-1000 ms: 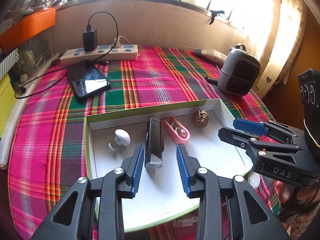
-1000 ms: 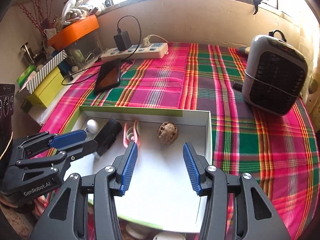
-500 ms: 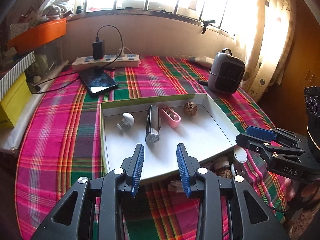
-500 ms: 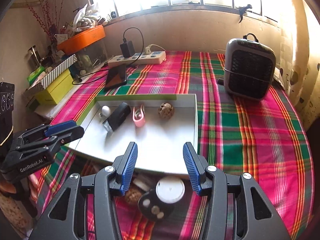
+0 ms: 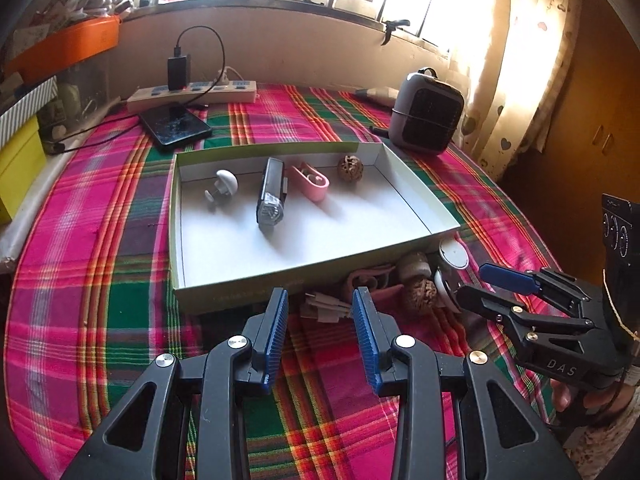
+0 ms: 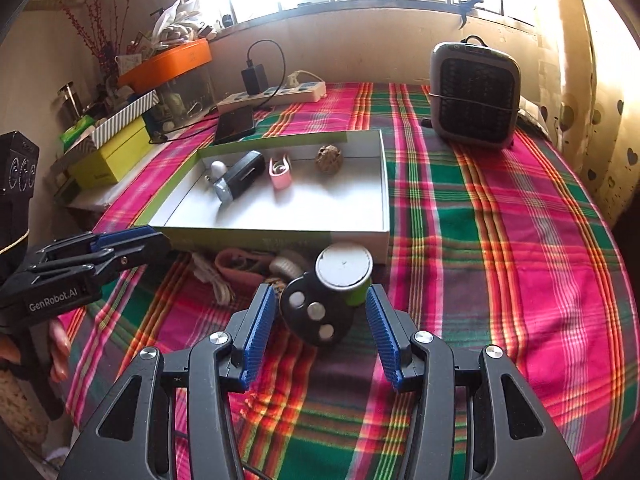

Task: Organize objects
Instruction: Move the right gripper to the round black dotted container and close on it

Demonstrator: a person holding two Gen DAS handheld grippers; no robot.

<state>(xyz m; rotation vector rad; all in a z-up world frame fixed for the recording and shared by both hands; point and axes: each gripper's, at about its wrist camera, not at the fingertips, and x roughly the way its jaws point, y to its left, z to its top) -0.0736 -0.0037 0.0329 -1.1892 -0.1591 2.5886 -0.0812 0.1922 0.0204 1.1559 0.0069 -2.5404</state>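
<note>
A white tray with a green rim (image 5: 176, 220) lies on the plaid cloth. It holds a white knob (image 5: 222, 186), a black torch-like stick (image 5: 272, 192), a pink clip (image 5: 310, 178) and a walnut (image 5: 350, 167). Loose items are piled at its near wall: a white cable (image 5: 324, 306), a second walnut (image 5: 420, 294), a black disc with three studs (image 6: 316, 314) and a green cylinder with a white lid (image 6: 344, 270). My left gripper (image 5: 320, 300) hangs open over the cable. My right gripper (image 6: 320, 300) is open, with the disc between its jaws but untouched.
A grey heater (image 6: 476, 96) stands at the back right. A phone (image 5: 176, 128) and a power strip (image 5: 192, 94) lie behind the tray. A yellow box (image 6: 108, 160) and an orange tub (image 6: 168, 62) crowd the left side. A curtain (image 5: 512, 60) hangs at the right.
Both grippers have drawn back from over the tray to the near side of the table, still open. The pile in front of the tray has come into view.
</note>
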